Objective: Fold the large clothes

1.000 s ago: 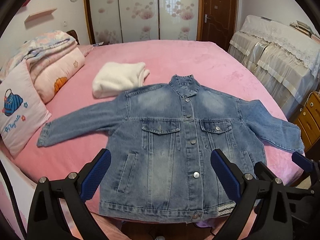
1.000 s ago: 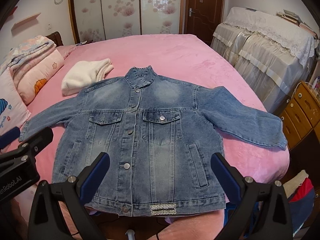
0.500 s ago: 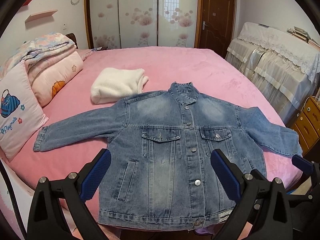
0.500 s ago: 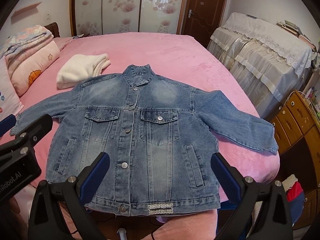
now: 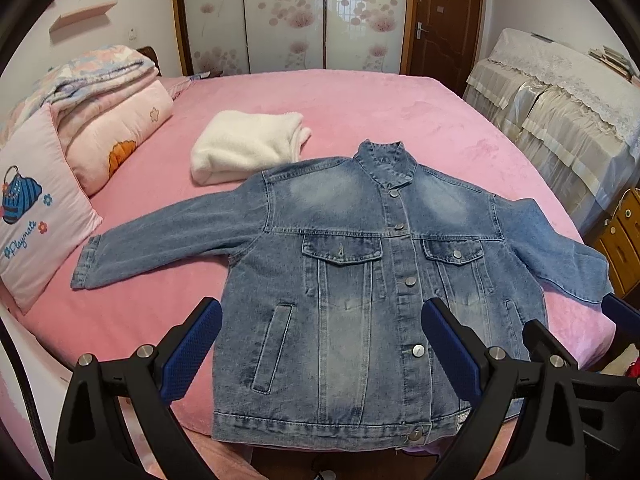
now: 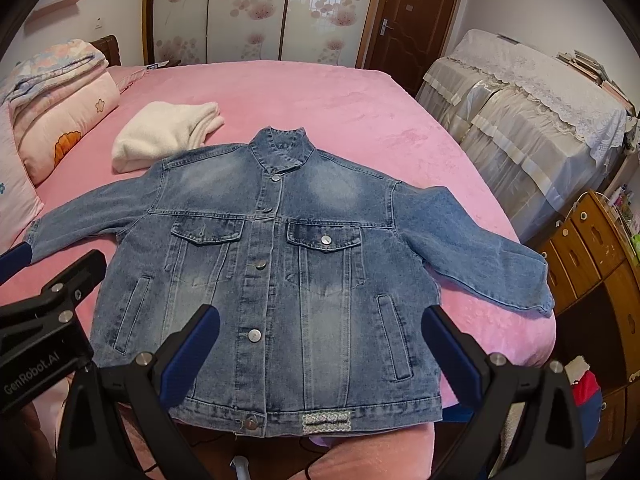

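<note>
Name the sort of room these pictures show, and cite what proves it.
Most likely a home bedroom: a large bed under a pink cover, pillows and folded quilts at its head, and sliding wardrobe doors behind. A denim jacket lies spread on it.

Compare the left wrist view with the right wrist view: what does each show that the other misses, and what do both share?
Only the left wrist view shows the pink pillow printed with a blue bag. Only the right wrist view shows the patterned patch on the jacket hem and the red item on the floor. Both share the blue denim jacket spread flat on the pink bed and the folded white fleece garment.
</note>
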`<move>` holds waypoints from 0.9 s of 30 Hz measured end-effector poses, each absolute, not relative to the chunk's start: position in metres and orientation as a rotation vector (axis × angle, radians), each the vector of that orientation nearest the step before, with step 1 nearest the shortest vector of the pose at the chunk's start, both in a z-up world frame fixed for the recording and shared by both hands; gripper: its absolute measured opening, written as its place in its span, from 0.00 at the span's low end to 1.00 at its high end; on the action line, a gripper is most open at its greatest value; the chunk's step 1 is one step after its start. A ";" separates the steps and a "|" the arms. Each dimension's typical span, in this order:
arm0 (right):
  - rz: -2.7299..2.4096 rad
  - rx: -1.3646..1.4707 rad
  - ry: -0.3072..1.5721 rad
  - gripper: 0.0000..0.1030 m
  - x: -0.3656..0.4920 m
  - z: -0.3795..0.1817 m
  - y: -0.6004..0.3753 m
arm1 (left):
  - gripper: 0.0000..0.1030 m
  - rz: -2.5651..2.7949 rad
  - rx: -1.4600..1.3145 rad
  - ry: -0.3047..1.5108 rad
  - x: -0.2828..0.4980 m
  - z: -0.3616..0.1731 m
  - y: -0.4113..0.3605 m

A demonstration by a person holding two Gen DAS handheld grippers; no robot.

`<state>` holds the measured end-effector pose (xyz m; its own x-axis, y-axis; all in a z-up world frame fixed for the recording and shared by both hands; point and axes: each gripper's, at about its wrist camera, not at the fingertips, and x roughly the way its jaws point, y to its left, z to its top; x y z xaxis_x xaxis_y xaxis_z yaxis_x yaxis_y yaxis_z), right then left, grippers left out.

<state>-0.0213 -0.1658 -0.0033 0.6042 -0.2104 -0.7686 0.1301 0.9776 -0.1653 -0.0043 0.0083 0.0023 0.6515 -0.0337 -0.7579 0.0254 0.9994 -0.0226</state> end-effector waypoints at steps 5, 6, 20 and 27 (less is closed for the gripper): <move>-0.192 -0.094 0.900 0.98 -0.019 -0.002 -0.162 | 0.96 -0.033 -0.030 0.869 -0.003 0.002 0.014; -0.191 -0.094 0.900 0.98 -0.019 -0.002 -0.161 | 0.96 -0.038 -0.033 0.869 -0.003 0.002 0.014; -0.192 -0.083 0.891 0.98 -0.018 0.002 -0.161 | 0.96 -0.079 -0.087 0.863 -0.004 0.004 0.019; -0.181 -0.055 0.870 0.98 -0.019 0.006 -0.172 | 0.96 -0.055 -0.082 0.887 -0.003 0.002 0.016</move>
<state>-0.0188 -0.1719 0.0059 0.6307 -0.1803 -0.7548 0.1356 0.9833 -0.1215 -0.0026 0.0163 0.0016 0.6310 -0.0821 -0.7714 0.0137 0.9954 -0.0947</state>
